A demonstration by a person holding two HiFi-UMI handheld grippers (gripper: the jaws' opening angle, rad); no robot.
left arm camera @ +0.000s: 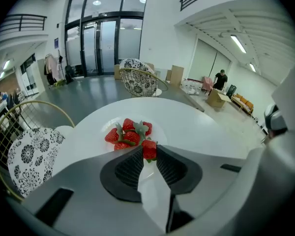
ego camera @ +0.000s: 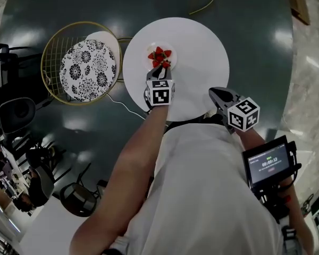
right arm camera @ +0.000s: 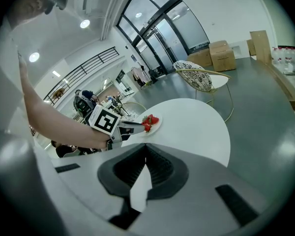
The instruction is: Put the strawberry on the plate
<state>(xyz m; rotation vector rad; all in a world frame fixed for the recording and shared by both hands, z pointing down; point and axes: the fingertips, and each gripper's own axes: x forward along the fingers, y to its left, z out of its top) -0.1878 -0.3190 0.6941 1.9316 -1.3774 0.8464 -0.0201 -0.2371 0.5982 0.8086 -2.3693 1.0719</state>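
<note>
A small white plate [ego camera: 150, 61] on the round white table [ego camera: 202, 57] holds a pile of several red strawberries [ego camera: 158, 54]. My left gripper [ego camera: 165, 68] is shut on one more strawberry [ego camera: 166, 65] at the plate's near edge. In the left gripper view this strawberry [left arm camera: 149, 150] is pinched between the jaw tips of the left gripper [left arm camera: 148, 151], just in front of the pile [left arm camera: 128, 132]. My right gripper [ego camera: 213, 93] hovers over the table's near right edge. Its jaws are shut and empty in the right gripper view [right arm camera: 146, 150], which also shows the plate [right arm camera: 156, 125].
A gold wire chair with a black-and-white floral cushion [ego camera: 87, 68] stands left of the table on the dark floor. A second such chair [left arm camera: 137, 80] is beyond the table. Cardboard boxes [right arm camera: 221, 53] sit far off. Black seats and people [ego camera: 16, 158] crowd the left side.
</note>
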